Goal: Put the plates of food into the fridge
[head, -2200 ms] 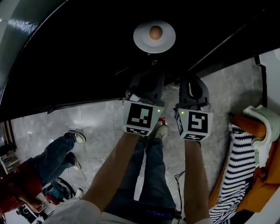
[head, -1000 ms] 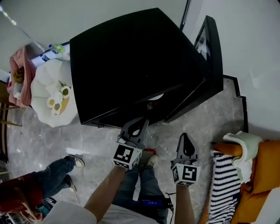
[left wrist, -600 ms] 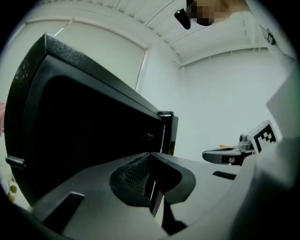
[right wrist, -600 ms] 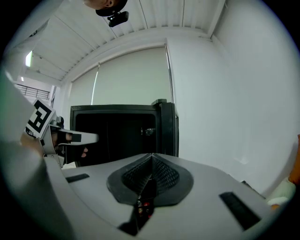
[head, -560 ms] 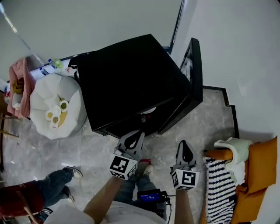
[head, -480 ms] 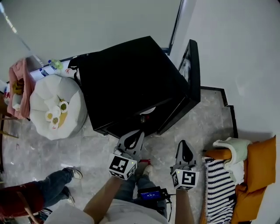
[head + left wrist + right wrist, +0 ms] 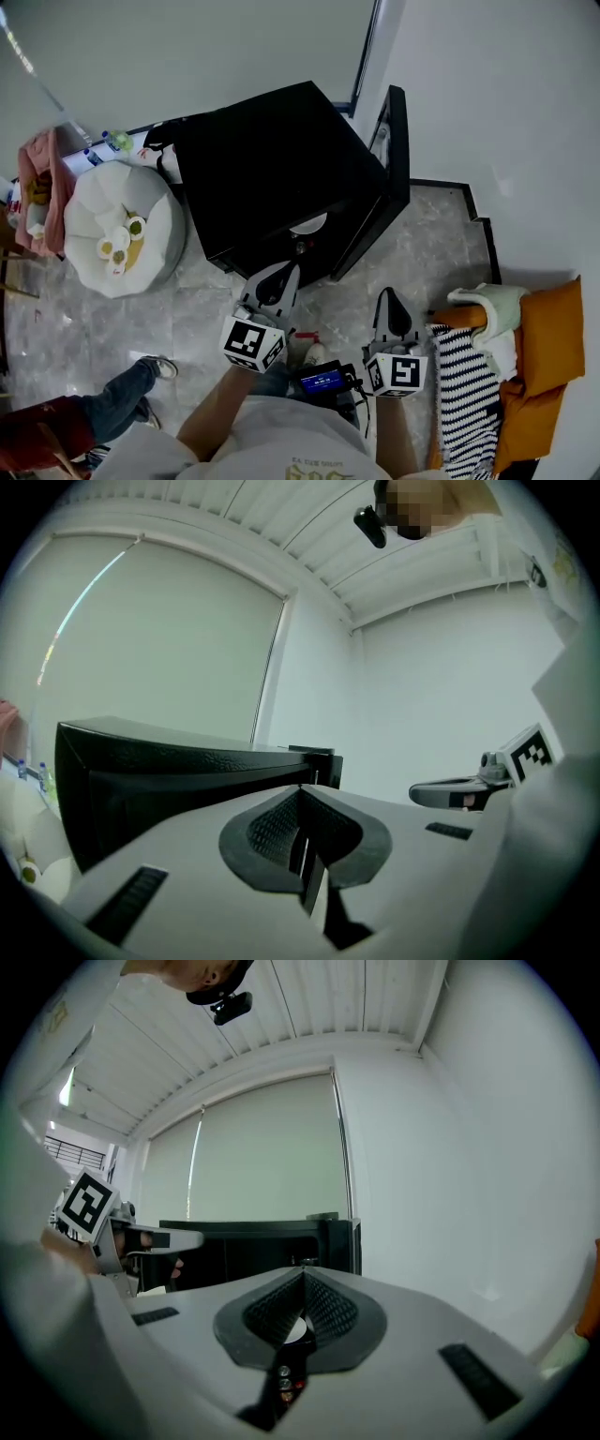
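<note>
Left gripper (image 7: 284, 270) & right gripper (image 7: 389, 297) are held shut, empty; w/ one plate (image 7: 307, 223) in the open fridge (image 7: 272, 155), jaws should be opened before dishes (image 7: 138, 225) on the white table (image 7: 103, 187) are approached level.

Grey marble floor (image 7: 422, 262) carries black fridge (image 7: 272, 159), white-draped table (image 7: 103, 202) beside it; small plates (image 7: 120, 239) on table.

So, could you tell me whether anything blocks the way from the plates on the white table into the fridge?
Nothing visible does. The fridge door stands open, and the plates of food on the white table sit beside it. One plate is already inside.
</note>
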